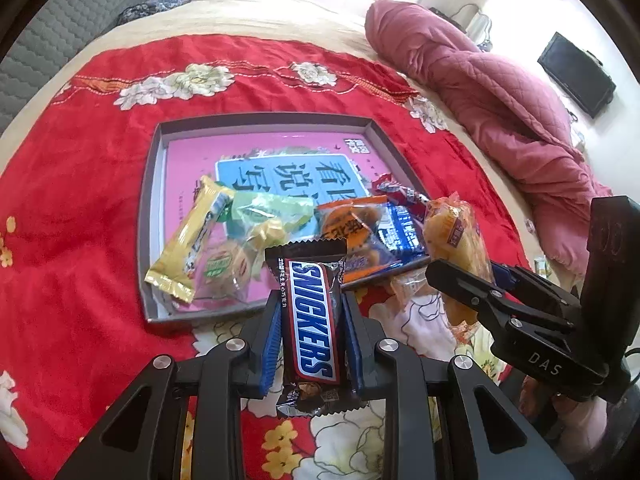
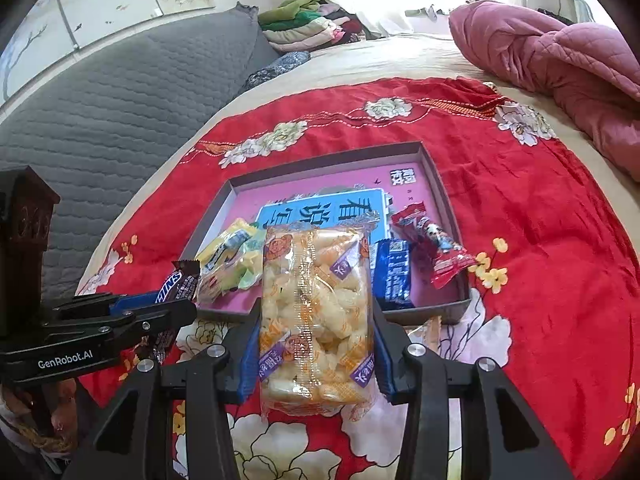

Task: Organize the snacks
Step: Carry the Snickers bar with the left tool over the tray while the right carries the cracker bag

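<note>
My left gripper is shut on a Snickers bar and holds it upright just short of the near rim of a shallow grey tray. The tray has a pink printed floor and holds several wrapped snacks, among them a yellow bar and a blue packet. My right gripper is shut on a clear pack of yellow puffed snacks, held above the tray's near rim. The right gripper also shows in the left wrist view, the left gripper in the right wrist view.
The tray lies on a red flowered blanket spread on a bed. A crumpled pink quilt lies to the right. A grey quilted headboard and folded clothes are at the far left. A small orange wrapper lies beside the tray.
</note>
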Motion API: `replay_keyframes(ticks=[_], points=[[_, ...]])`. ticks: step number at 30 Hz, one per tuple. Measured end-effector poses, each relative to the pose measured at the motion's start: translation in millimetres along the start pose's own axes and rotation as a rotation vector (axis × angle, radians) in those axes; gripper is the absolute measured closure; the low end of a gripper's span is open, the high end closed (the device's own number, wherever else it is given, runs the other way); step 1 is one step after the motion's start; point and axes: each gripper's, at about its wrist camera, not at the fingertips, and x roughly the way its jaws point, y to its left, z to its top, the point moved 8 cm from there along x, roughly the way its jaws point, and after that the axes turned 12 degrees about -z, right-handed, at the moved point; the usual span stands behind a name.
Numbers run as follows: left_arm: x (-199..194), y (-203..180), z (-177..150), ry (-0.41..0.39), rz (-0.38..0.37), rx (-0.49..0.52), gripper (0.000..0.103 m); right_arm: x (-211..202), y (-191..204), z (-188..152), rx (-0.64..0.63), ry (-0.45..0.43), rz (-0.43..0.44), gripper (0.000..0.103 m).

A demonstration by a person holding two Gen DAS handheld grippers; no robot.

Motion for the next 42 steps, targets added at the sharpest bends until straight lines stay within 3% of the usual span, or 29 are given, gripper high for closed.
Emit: replay_keyframes(ticks=[17,29,42], points=[[11.4,-5.4,29.1,-0.031,0.0,-0.005,0.074,-3.7,-13.4,23.7,0.014,-0.046,-0.038,0.057],[5.5,-10.8,68.9,-0.09,-0.035,-0.026,0.074,-12.2,-36.8,44.9,0.055,-0.08,-0.086,0.057],[16.4,6.6,74.3,-0.087,-0.058,-0.029,0.074,-5.3,-31.6,60.3,0.054,-0.084,-0.116,0.057]])
